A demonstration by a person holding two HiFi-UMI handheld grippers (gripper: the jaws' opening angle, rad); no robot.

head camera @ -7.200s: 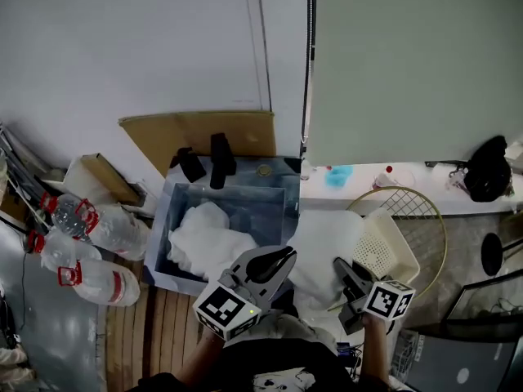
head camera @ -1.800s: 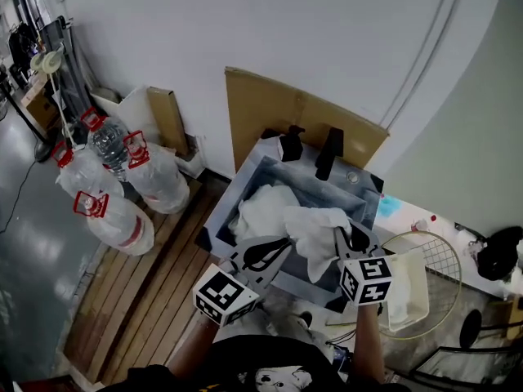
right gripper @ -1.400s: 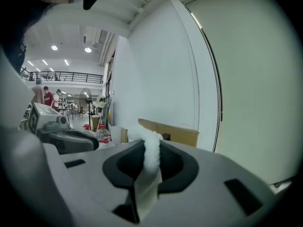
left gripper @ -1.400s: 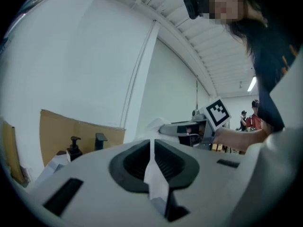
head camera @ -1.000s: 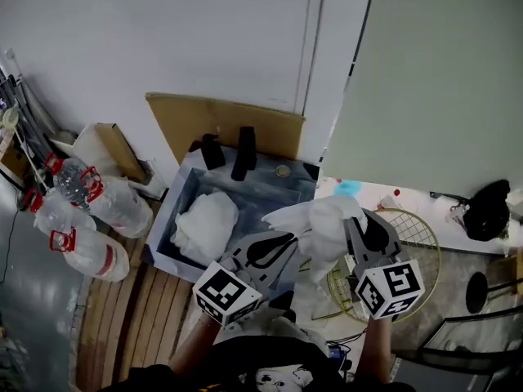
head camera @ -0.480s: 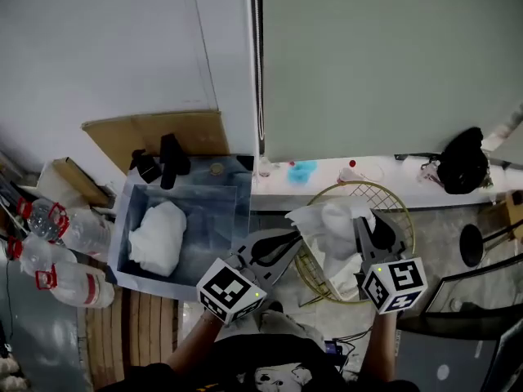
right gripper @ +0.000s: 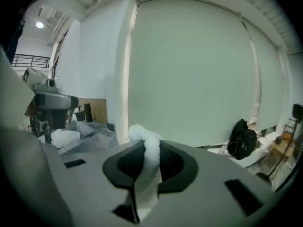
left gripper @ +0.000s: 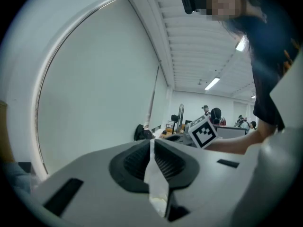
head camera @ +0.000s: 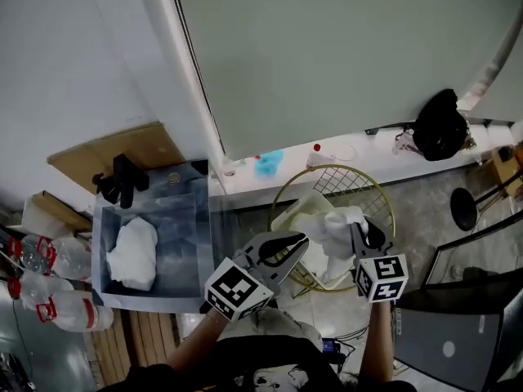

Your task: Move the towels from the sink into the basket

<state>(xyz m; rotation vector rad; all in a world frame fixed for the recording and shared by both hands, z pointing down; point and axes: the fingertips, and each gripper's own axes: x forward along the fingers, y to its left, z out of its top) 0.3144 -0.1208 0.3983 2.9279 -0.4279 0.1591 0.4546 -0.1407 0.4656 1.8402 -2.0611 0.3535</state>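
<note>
Towel (head camera: 337,223) pinched by both left hand-held gripper (head camera: 299,240) and right hand-held gripper (head camera: 358,229), spanning left-right over the basket (head camera: 347,184), centre-right of frame.

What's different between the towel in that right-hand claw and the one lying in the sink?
The held towel is pinched between the jaws of the right gripper, over the wire basket. The sink towel lies in the sink, and nothing touches it. The held towel is drawn out and droops from the grip, while the sink towel sits as a crumpled heap. Both are white cloth.
</note>
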